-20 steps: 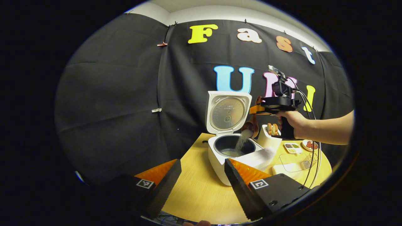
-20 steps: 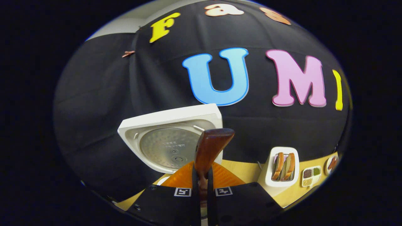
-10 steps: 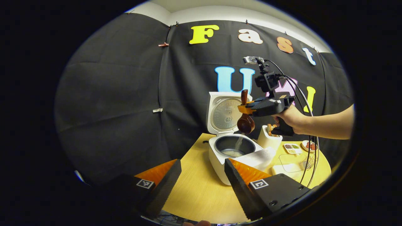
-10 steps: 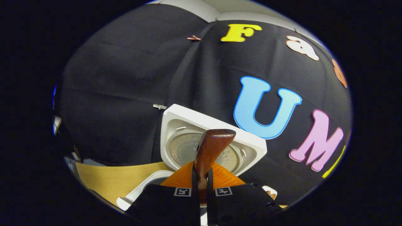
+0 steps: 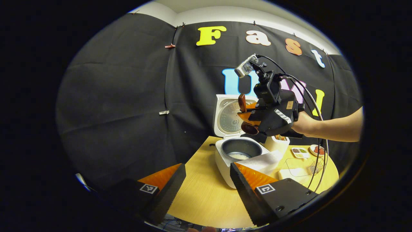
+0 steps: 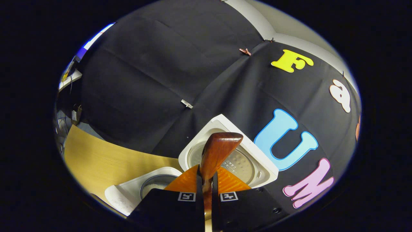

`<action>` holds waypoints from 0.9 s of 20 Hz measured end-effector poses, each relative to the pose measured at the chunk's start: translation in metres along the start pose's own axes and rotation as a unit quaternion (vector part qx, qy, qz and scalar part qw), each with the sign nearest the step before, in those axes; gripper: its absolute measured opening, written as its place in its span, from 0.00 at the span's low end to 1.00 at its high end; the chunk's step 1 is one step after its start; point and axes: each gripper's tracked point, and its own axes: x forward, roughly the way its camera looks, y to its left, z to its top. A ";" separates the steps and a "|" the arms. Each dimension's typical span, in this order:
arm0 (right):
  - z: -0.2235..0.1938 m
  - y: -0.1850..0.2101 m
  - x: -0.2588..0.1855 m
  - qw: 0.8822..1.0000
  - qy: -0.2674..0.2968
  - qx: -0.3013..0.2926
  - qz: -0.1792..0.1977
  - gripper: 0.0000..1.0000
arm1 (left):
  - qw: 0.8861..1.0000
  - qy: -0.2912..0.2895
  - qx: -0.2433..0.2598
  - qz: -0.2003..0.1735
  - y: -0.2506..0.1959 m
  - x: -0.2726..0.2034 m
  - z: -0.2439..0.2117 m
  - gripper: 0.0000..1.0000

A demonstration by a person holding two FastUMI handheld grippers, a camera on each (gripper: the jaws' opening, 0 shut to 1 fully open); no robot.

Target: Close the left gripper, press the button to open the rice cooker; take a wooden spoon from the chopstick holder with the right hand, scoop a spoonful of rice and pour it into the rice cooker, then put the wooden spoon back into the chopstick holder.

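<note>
The white rice cooker point(image 5: 225, 161) stands on the round wooden table point(image 5: 199, 196) with its lid point(image 5: 230, 114) up; white rice lies in its dark pot point(image 5: 239, 152). Above the pot a hand holds my right gripper point(image 5: 248, 112), shut on the wooden spoon point(image 5: 246, 124), whose bowl hangs low and handle end points up. In the right gripper view the spoon handle point(image 6: 217, 151) sticks up between the shut fingers, with the cooker lid point(image 6: 231, 158) and the pot point(image 6: 156, 187) behind. My left gripper point(image 5: 206, 183) hangs open in front of the cooker, holding nothing. The white chopstick holder point(image 5: 278, 143) stands right of the cooker.
A white cloth point(image 5: 262, 161) lies against the cooker's right side. Small dishes point(image 5: 299, 151) with food and a clear tray point(image 5: 301, 166) sit at the table's right. Cables point(image 5: 317, 129) hang from the right gripper.
The rice stream has stopped. The right gripper has risen a little and rolled, turning the spoon; its view now tilts, with the table and pot at its lower left. The left gripper stayed put.
</note>
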 end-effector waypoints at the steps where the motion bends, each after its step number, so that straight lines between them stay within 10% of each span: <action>1: 0.000 -0.004 0.001 1.000 0.002 0.030 -0.004 0.12 | 1.000 0.000 0.002 0.000 0.000 -0.001 0.000 0.95; 5: -0.010 -0.041 -0.008 0.978 0.014 0.206 -0.030 0.13 | 1.000 -0.003 0.006 -0.002 -0.005 -0.010 -0.003 0.95; 11: -0.015 -0.096 -0.070 0.892 -0.001 0.448 -0.059 0.13 | 1.000 -0.012 0.009 -0.009 -0.019 -0.023 0.003 0.95; 14: -0.020 -0.134 -0.122 0.861 -0.033 0.499 -0.091 0.12 | 1.000 -0.013 0.015 -0.018 -0.033 -0.028 0.004 0.98; 18: -0.035 -0.178 -0.198 0.852 -0.060 0.500 -0.143 0.13 | 0.999 -0.021 0.017 -0.034 -0.055 -0.031 0.013 0.95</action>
